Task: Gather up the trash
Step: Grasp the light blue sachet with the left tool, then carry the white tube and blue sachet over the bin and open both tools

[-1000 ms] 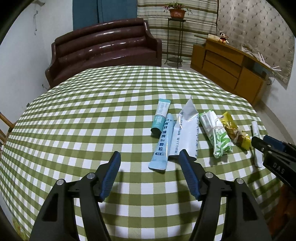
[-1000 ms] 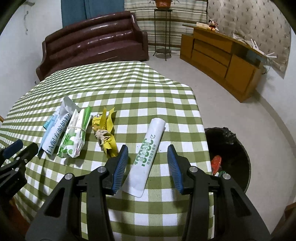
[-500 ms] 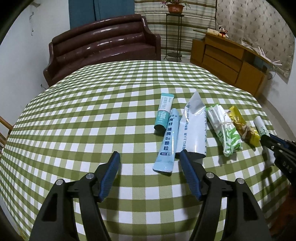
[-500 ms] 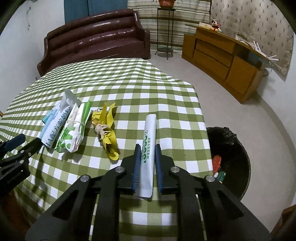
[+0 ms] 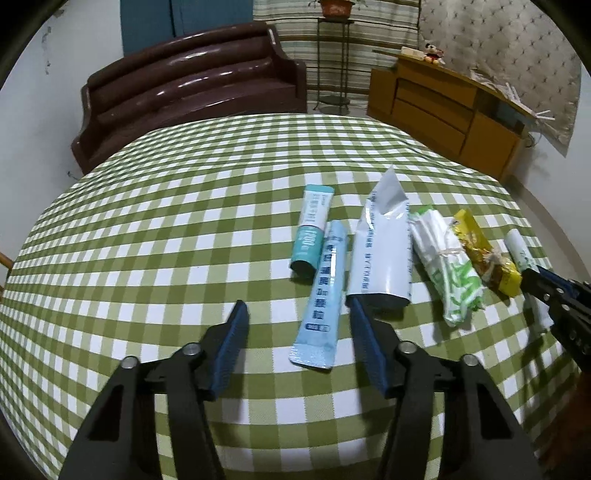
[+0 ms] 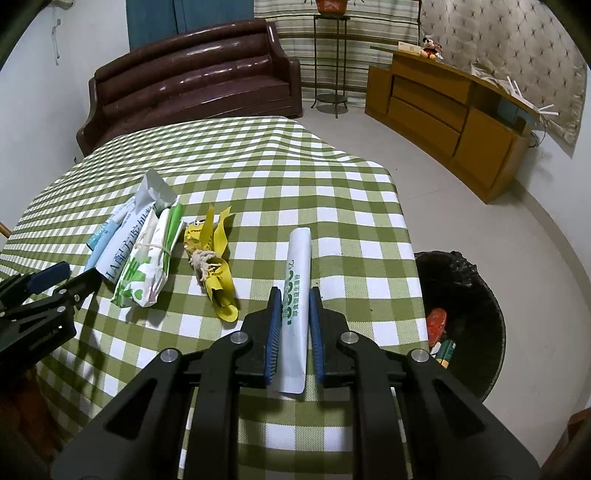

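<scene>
Right hand-held gripper (image 6: 294, 325) around white sachet (image 6: 296, 295)

A round table (image 5: 155, 236) covered in a green-and-white checked cloth fills the foreground. Behind it stands a dark brown leather sofa (image 5: 192, 85). To the right, a wooden sideboard (image 6: 443, 110) carries a small plush toy (image 6: 429, 47). A metal plant stand (image 6: 330, 62) bears a potted plant (image 6: 330, 4).
</scene>
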`<state>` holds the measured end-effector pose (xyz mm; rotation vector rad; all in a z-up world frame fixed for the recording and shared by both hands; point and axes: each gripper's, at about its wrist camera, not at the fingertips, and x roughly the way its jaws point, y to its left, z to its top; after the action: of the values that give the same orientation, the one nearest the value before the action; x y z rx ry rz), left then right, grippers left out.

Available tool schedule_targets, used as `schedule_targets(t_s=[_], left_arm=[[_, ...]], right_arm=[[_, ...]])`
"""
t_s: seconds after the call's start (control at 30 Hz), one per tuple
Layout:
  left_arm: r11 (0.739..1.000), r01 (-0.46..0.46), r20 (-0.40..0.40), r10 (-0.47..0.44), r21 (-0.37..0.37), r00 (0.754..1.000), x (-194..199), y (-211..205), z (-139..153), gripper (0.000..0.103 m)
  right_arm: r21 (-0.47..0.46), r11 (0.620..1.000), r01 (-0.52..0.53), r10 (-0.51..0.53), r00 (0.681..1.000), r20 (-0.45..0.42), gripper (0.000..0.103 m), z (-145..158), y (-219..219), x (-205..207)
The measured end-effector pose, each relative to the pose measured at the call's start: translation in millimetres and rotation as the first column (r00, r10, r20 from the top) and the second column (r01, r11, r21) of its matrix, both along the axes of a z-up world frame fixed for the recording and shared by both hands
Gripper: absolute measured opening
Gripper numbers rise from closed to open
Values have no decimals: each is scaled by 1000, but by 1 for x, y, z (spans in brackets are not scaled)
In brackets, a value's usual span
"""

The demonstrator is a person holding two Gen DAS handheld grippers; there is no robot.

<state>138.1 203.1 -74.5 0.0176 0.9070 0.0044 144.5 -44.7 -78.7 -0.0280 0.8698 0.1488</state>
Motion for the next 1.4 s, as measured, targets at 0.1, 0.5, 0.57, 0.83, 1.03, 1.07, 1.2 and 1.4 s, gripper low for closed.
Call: schedule_targets(t_s=[0.1, 0.5, 0.57, 0.83, 1.03, 1.07, 1.2, 1.4], left_arm=[[999, 34, 11, -34, 14, 999, -4, -5, 0, 38], [999, 45, 27, -46, 19, 999, -18, -7, 0, 19], [999, 35, 33, -36, 13, 999, -26, -3, 0, 19], [999, 26, 76, -25, -20, 997, -44, -4, 18, 19], [997, 61, 126, -55, -42, 990, -51, -27, 36, 19], [997, 70, 135, -64, -44, 989, -52, -32, 38, 19], [991, 124, 155, -114, -55, 981, -51, -63, 45, 19], [979, 192, 167, -179, -65, 970, -43, -115, 47, 19]], right_arm=[[0, 1000, 0, 0, 1000, 0, 15, 0, 0, 0], [4, 1000, 3, -3, 1000, 21, 9, -1, -3, -5], [9, 1000, 4, -4, 1000, 28, 8, 0, -5, -8], [19, 1000, 15, -17, 998, 64, 8, 9, -16, -24], [20, 999, 49, -51, 994, 96, 8, 20, -34, -35], [16, 998, 59, -60, 993, 104, 8, 22, -38, -37], [13, 995, 100, -101, 987, 123, 8, 27, -60, -42], [5, 984, 176, -175, 975, 138, 8, 29, -101, -46]])
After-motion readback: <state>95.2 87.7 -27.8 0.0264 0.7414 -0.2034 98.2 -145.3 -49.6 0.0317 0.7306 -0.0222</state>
